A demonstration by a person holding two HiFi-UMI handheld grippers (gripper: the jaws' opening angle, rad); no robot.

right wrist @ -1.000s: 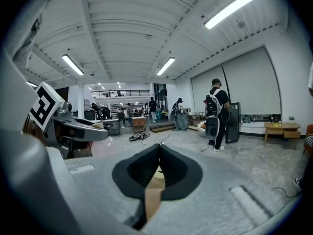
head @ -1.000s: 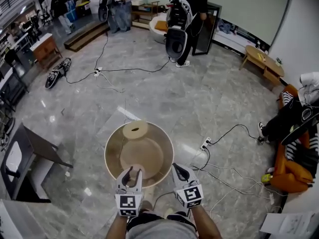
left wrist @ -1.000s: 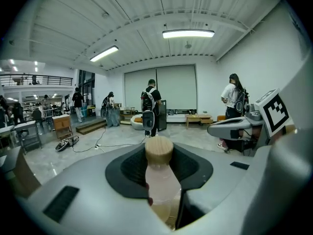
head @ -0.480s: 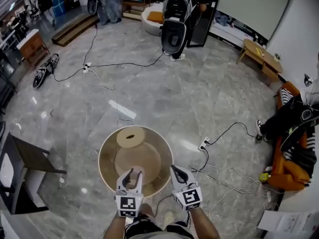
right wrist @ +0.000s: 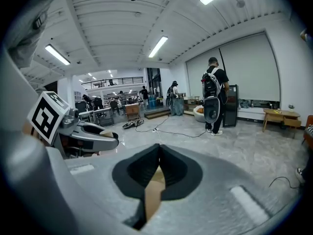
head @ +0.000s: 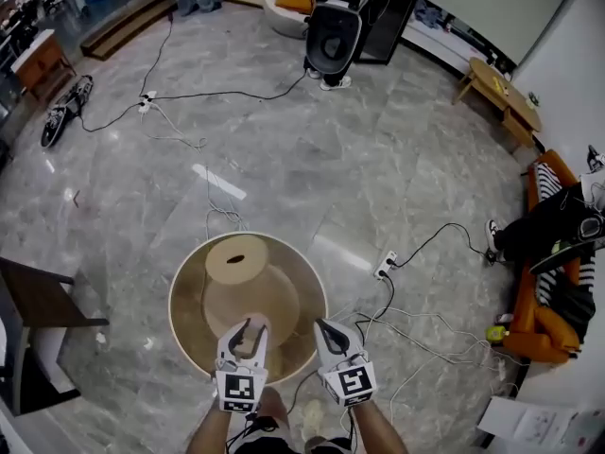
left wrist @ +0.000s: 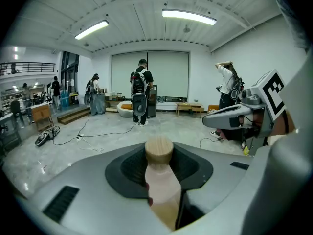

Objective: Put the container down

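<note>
A large round wooden container hangs above the marble floor in the head view, seen from above, with a pale upright handle on its far side. My left gripper is shut on the near upright handle, whose rounded wooden top stands between the dark pads in the left gripper view. My right gripper is shut on the container's near rim, a thin wooden edge wedged between its pads. Both grippers sit side by side at the near edge.
White and black cables and a power strip lie on the floor right of the container. A dark table stands at the left. An orange sofa with a seated person is at the right, and a person with a backpack stands far back.
The head view has slid forward over the floor. The container now looks a little larger and further left. Both grips look unchanged.
</note>
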